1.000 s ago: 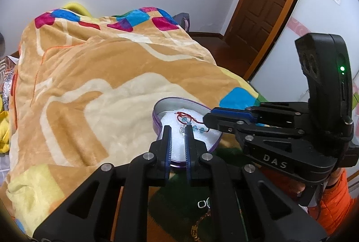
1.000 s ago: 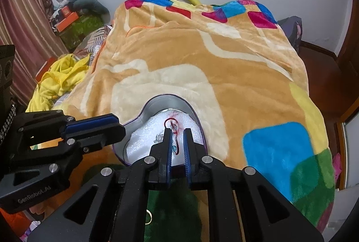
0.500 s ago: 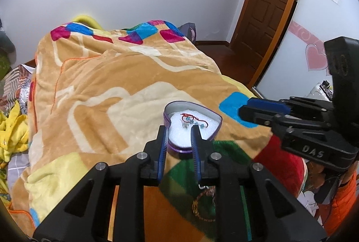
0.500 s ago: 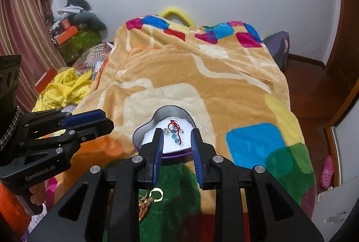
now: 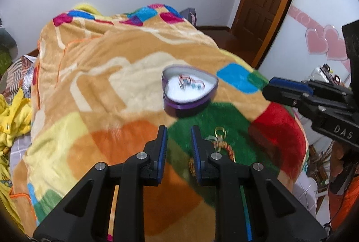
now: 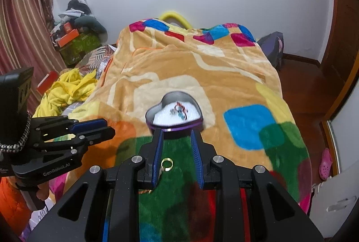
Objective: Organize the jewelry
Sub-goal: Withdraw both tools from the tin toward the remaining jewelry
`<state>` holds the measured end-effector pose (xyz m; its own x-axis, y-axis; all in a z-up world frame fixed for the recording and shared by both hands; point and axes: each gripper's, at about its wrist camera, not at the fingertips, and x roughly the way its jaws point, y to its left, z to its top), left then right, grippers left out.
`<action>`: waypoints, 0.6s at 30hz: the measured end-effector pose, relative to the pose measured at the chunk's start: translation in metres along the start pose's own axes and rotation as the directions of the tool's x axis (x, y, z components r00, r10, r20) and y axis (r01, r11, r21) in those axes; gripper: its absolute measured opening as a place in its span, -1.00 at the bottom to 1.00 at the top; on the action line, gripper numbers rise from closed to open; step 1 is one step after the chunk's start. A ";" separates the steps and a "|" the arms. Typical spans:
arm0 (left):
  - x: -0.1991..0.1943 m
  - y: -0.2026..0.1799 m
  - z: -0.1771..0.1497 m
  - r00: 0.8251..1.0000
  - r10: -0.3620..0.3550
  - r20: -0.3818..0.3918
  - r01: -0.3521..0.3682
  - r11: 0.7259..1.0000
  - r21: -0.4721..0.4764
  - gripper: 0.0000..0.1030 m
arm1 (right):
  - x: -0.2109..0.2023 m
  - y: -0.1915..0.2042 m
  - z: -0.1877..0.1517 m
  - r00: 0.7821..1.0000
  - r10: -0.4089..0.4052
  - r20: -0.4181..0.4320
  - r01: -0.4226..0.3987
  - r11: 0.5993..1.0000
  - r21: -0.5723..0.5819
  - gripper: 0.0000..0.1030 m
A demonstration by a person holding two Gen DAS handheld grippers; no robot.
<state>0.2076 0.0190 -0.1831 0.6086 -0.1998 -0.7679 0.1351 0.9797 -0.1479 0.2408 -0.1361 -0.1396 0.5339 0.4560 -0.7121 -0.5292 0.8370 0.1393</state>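
while the heart-shaped tin (image 5: 189,94) holds a red cord bracelet (image 5: 190,83), the left gripper (image 5: 178,149) and right gripper (image 6: 177,152), narrowly parted and empty, hover near it, where loose gold rings (image 6: 167,163) could sink into the plush blanket (image 6: 179,67).

Heart-shaped tin (image 6: 177,124) on blanket (image 6: 179,76), lid off, white lining, red-and-blue jewelry (image 6: 180,112) inside. Right gripper (image 6: 177,150) just below tin, jaws apart, nothing between pads. Gold ring (image 6: 167,163) on green patch below tin, beside left pad. Left gripper (image 6: 98,127) left of tin, apart from it.
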 end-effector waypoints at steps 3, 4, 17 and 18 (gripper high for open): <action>0.007 -0.005 -0.012 0.999 -0.005 -0.036 0.005 1.000 0.008 -0.61 | 0.000 0.000 -0.008 1.000 -0.008 -0.011 0.008 1.000 0.003 -0.55; 0.010 -0.006 -0.015 0.999 -0.007 -0.046 0.008 1.000 0.009 -0.61 | 0.000 0.000 -0.011 1.000 -0.009 -0.014 0.009 1.000 0.005 -0.55; 0.037 -0.007 -0.041 0.992 -0.041 -0.117 0.036 0.998 -0.047 -0.61 | 0.005 -0.001 -0.045 0.998 -0.018 -0.066 0.019 0.999 0.028 -0.28; 0.038 -0.008 -0.041 0.993 -0.040 -0.115 0.035 0.998 -0.050 -0.61 | 0.006 -0.001 -0.047 0.997 -0.016 -0.071 0.018 0.999 0.030 -0.28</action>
<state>0.1973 0.0042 -0.2364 0.5084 -0.2360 -0.8282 0.1169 0.9717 -0.2051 0.2131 -0.1485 -0.1766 0.4942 0.4198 -0.7613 -0.4992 0.8539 0.1469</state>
